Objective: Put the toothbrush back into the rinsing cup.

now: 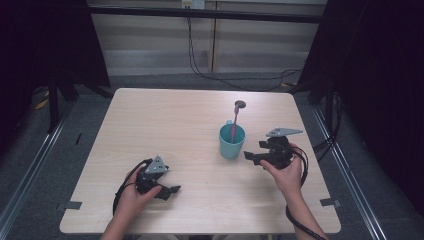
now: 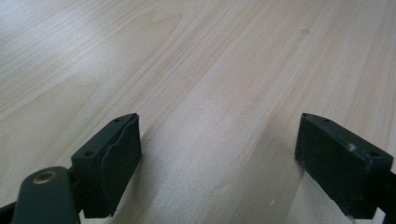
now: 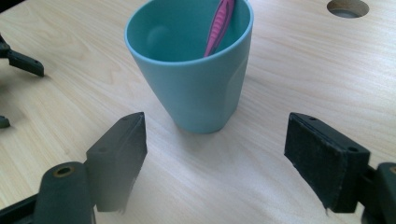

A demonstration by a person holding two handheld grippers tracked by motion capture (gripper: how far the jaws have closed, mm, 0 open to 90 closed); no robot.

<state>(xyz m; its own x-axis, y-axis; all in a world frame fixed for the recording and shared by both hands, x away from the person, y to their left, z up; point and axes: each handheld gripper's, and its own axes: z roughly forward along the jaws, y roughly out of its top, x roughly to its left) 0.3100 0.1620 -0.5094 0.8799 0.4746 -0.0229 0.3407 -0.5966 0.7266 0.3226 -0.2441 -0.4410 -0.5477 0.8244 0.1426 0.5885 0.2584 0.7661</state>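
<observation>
A light wooden bench [image 1: 165, 125] is carrying a teal cup [image 1: 232, 141], which is standing upright right of centre, nearer the right edge than the left and about midway between the far and near edges. A pink toothbrush-like stick [image 1: 234, 124] is leaning inside the cup, its lower end in the cup and its upper end sticking up past the rim toward the far edge. Just beyond its top, a small round hole [image 1: 240, 104] is sitting in the bench surface toward the far edge.

The right gripper [image 1: 252, 156] is being held in the person's right hand [image 1: 286, 172] near the right edge, just beside the cup but not touching it. In the right gripper view its jaws are standing wide apart with nothing between them, the cup [image 3: 191, 70] rising ahead of the gap and the pink stick [image 3: 218, 25] resting against the cup's inner wall.

The left gripper [image 1: 170, 190] is being held in the left hand [image 1: 131, 199] near the bench's near edge, left of centre and well apart from the cup. Its jaws are also spread wide, with bare wood [image 2: 210, 70] showing between them in the left gripper view
</observation>
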